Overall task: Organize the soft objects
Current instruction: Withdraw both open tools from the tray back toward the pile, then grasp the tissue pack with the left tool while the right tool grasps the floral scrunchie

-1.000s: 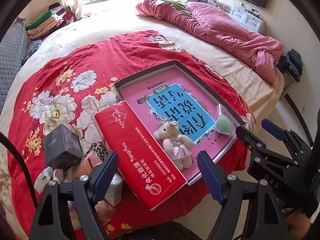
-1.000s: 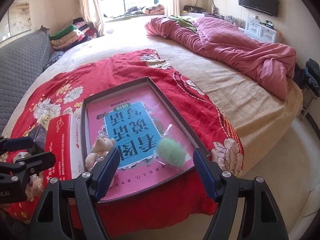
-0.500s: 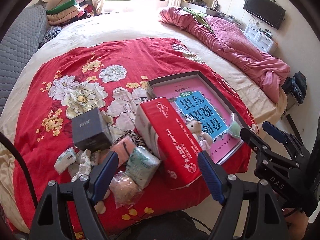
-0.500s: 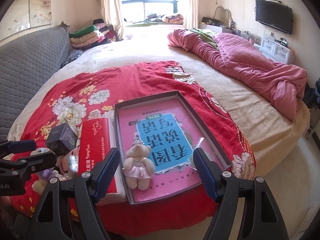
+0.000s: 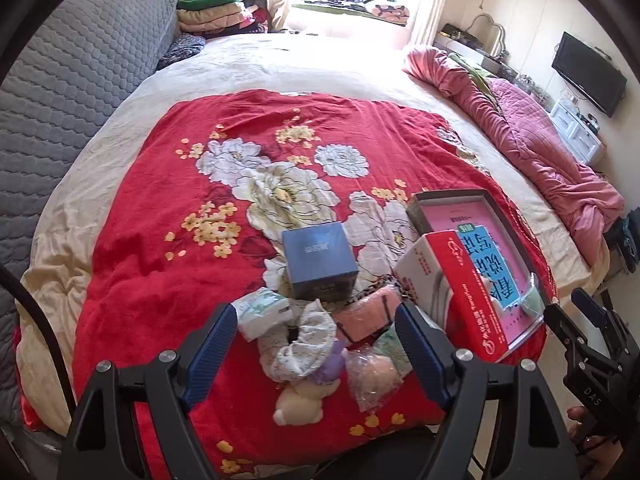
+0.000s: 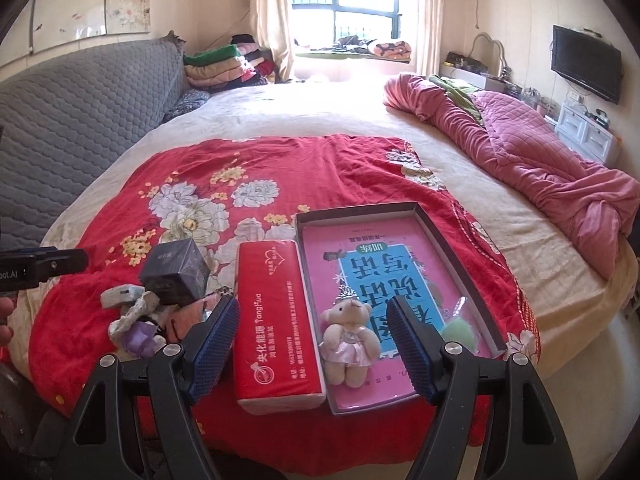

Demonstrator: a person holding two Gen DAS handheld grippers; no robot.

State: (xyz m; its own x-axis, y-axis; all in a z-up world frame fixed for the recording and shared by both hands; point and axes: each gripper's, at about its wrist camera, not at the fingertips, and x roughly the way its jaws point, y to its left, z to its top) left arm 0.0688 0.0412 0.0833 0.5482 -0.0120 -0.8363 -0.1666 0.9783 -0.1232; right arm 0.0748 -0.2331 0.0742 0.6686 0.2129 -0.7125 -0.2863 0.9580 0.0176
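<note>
1. Left tool [image 5: 314, 354]: jaws wide apart and empty, angled down over the heap of soft items at the near edge of the red floral blanket [image 5: 168, 208]. No pad touches anything.
2. Between the left tool's blue pads: a white frilled scrunchie [image 5: 302, 344] at centre, a cream plush toy [image 5: 300, 402] with a purple piece at its 6 o'clock, a bagged pink puff [image 5: 372, 372] at 4 o'clock, a pink folded cloth [image 5: 368, 312] at 2 o'clock and a white wrapped pack [image 5: 262, 312] at 10 o'clock.
3. Farther out: a dark blue box [image 5: 320, 258] at 12 o'clock from the heap; a red tissue pack [image 5: 460, 292] at 3 o'clock, lying against the open tray [image 5: 508, 220].
4. Right tool [image 6: 314, 344]: also open and empty, framing the red tissue pack and the tray's near left corner. A small teddy bear [image 6: 348, 336] lies inside the tray; a green puff [image 6: 460, 334] sits at the bear's 3 o'clock.
5. Judged step: choosing the next soft item from the heap. Good practice: lower onto one item only, probably the scrunchie on top, centre it between the pads, and close gently, since the neighbours touch it and the crinkly bag could drag along.
</note>
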